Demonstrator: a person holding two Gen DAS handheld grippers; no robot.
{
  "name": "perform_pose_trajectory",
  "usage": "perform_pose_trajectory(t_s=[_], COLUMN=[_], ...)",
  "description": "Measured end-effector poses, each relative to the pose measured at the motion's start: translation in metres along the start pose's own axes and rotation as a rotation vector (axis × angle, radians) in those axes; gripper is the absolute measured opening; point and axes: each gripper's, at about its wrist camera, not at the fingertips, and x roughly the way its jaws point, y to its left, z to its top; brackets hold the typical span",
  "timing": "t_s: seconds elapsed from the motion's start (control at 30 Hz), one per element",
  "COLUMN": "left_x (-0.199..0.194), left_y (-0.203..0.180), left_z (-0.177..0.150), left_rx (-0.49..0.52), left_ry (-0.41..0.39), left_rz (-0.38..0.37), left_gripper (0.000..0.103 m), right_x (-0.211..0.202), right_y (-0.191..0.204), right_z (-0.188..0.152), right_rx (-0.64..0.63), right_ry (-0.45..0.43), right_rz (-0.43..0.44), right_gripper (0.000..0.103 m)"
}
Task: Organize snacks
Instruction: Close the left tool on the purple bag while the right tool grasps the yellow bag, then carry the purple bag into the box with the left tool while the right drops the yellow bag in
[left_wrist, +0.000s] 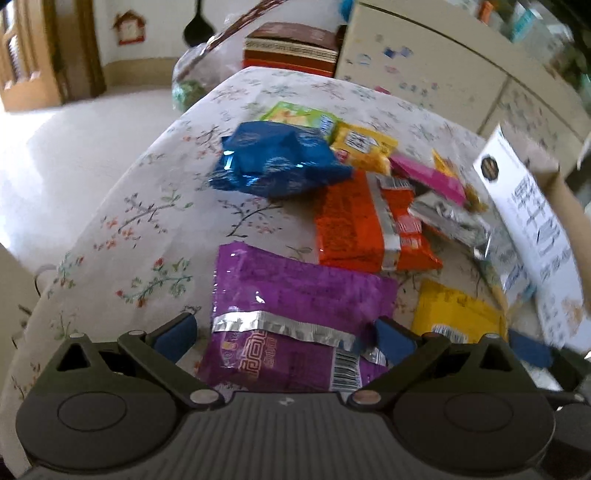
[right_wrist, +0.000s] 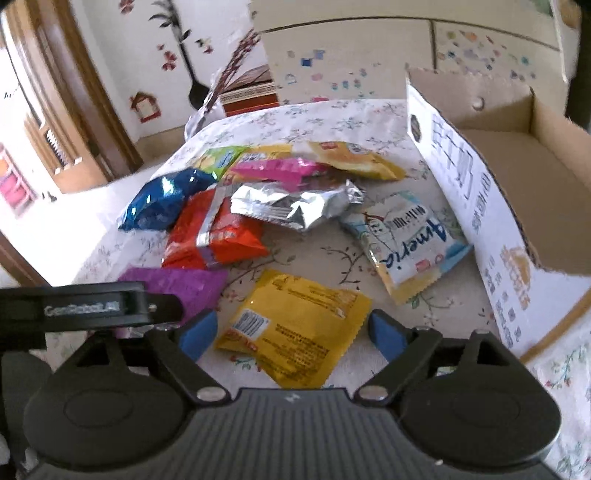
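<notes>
From my left wrist camera, I see my left tongs (left_wrist: 284, 338) spread wide, one blue pad on each side of the purple bag (left_wrist: 291, 321) at 6 o'clock. I cannot tell if the pads touch it. The orange bag (left_wrist: 354, 229) lies just past it, toward 1 o'clock. The blue bag (left_wrist: 273, 158) sits at 12 o'clock. A yellow bag (left_wrist: 454, 310) lies at 4 o'clock. The cardboard box (left_wrist: 539, 221) stands at 3 o'clock on the flowery tablecloth (left_wrist: 147, 229).

From my right wrist camera, I see my right tongs (right_wrist: 291, 332) spread wide too, with the yellow bag (right_wrist: 299, 325) between the pads. The silver bag (right_wrist: 291, 203) lies at 12 o'clock. A white bag (right_wrist: 410, 240) lies at 2 o'clock, beside the open box (right_wrist: 480, 206). My left tongs (right_wrist: 92, 306) poke in at 9 o'clock over the purple bag (right_wrist: 184, 284).
</notes>
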Motion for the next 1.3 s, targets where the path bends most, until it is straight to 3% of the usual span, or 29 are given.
perform_pose_trajectory(t_s=[0.07,0.13,0.2,0.3,0.63,0.9,1.3], left_x=[0.001,0.001,0.000,-0.004,-0.018,-0.029,-0.069], left_y=[-0.002,-0.001,-0.001,-0.001,0.009,0.017,0.008], left_z=[-0.001,-0.001,-0.001,0.000,0.000,-0.009,0.000], left_rx=[0.012,0.011,0.021,0.030,-0.029,-0.073,-0.065], left_ry=[-0.013,-0.016,-0.021,-0.034,-0.051,-0.054,-0.172], left_rz=[0.003,0.004,0.001,-0.016,-0.032,-0.064,-0.109], left_gripper=[0.103,0.103,0.096,0.085,0.077,0.076,0.076], right_x=[-0.001,-0.002,-0.004,-0.006,-0.018,-0.027,-0.075], right_y=[0.004,0.005,0.003,0.004,-0.002,-0.012,-0.009], right_z=[-0.002,-0.002,-0.002,0.000,0.003,0.001,0.014], right_rx=[-0.040,-0.042,-0.038,-0.037,0.021,0.096,0.072], right_ry=[-0.012,-0.014,-0.019,-0.019,-0.041,-0.035,-0.145], right_rz=[-0.007,-0.008,-0.002,0.008,0.041,0.079,0.115], right_gripper=[0.076,0.073,0.068,0.051,0.039,0.035,0.035])
